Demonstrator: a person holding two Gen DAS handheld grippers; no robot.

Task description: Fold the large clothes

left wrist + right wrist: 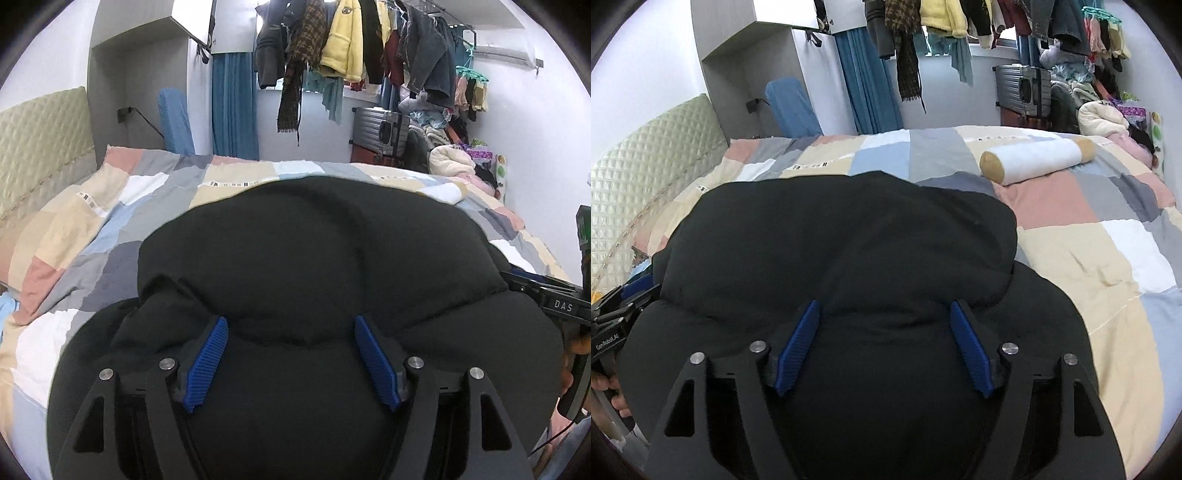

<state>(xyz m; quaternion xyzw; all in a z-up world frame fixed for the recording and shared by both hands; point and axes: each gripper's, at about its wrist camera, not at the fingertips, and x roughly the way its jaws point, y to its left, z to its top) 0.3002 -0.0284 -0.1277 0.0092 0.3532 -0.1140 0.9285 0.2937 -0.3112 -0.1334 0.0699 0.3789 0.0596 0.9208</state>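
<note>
Blue ribbed finger pads (pixel 207 363) of the left gripper (pixel 291 363) stand wide apart, and the bulky black padded jacket (pixel 314 258) fills the whole gap between them and bulges up ahead of the tips. The pads press into the puffy fabric on either side, but the jaws are spread, not closed on a pinch of cloth. Beyond the fingers the jacket lies on a patchwork quilt of pink, grey, beige, white and pale blue squares (pixel 110 206). Off to the right of these fingers, the other tool's black body shows at the frame edge.

From the right wrist view the right gripper (pixel 884 350) looks the same: its blue ribbed pads (pixel 969 349) are held well apart with the black jacket (pixel 842 240) mounded between and in front of them, a folded upper layer lying over a lower one. Ahead and to the right of the fingers a white cylindrical bolster with tan ends (pixel 1038 158) rests on the quilt (pixel 1089 240). Far beyond the fingertips, hanging clothes on a rail (pixel 351 40) and a grey hard-shell suitcase (pixel 380 129) stand against the far wall.
</note>
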